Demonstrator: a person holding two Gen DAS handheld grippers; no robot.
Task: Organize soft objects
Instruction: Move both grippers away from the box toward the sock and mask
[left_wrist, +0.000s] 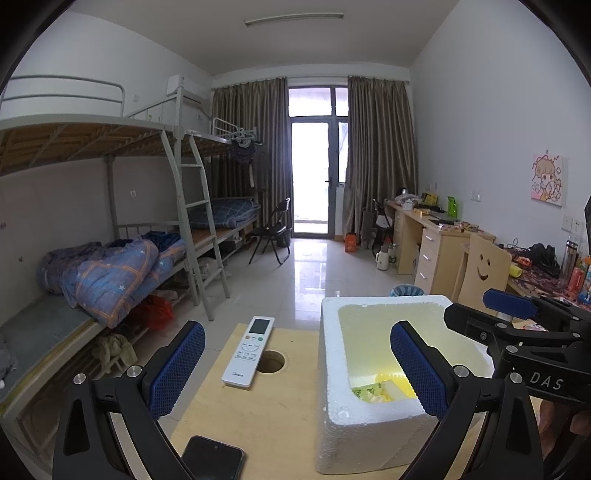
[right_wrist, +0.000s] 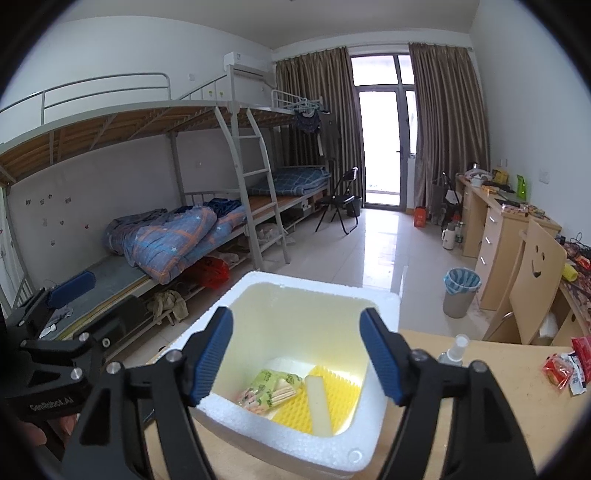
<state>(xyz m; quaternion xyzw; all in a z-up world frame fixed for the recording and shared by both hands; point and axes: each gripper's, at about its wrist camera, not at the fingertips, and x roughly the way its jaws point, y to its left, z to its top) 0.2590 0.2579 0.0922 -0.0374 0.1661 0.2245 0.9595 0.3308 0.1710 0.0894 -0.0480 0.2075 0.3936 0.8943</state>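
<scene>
Your right gripper (right_wrist: 297, 354) and left gripper (left_wrist: 297, 369) both gape empty over the foam box (right_wrist: 384, 295); pinch the light, squashy sponge strip (right_wrist: 319, 404) mid-length, gently.

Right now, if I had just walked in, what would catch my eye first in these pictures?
Probably the white foam box on the wooden table, directly ahead of the open right gripper, with a yellow ridged sponge, a pale foam block and a green snack packet lying inside. To its left, ahead of the open left gripper, lie a white remote control and a black phone.
</scene>
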